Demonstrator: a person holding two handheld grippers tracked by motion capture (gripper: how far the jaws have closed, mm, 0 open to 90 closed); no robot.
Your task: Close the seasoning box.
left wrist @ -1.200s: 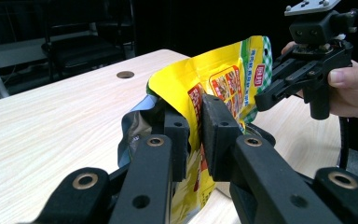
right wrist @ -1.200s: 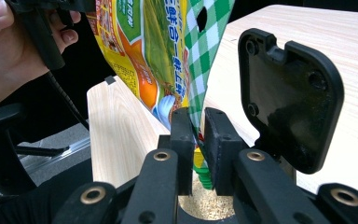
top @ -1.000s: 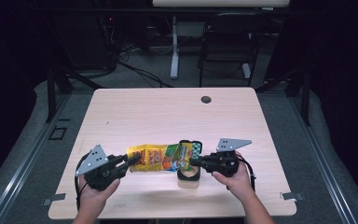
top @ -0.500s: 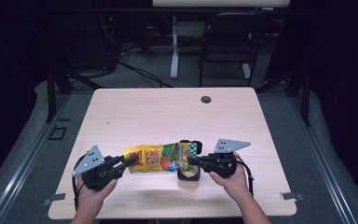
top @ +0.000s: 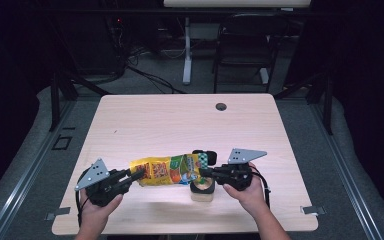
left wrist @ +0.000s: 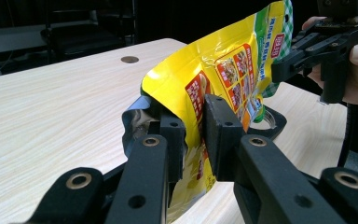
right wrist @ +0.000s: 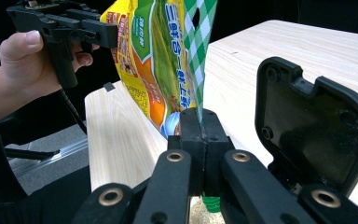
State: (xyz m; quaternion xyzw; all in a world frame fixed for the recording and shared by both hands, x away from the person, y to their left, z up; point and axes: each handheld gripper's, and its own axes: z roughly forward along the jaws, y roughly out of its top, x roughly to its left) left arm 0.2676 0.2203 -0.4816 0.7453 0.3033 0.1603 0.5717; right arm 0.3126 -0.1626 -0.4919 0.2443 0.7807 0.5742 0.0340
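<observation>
Holding snack pouch (top: 167,170) stretched: your left gripper (top: 130,177) clamps opened end at nine o'clock, right gripper (top: 206,172) pinches checkered end at three. Next, tip pouch toward container (top: 202,189).

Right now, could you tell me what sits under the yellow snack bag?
Under the yellow snack bag stands a container with its black lid open; its contents are hidden.

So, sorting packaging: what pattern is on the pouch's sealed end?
Green-and-white check on the pouch, clearest in the right gripper view.
</observation>
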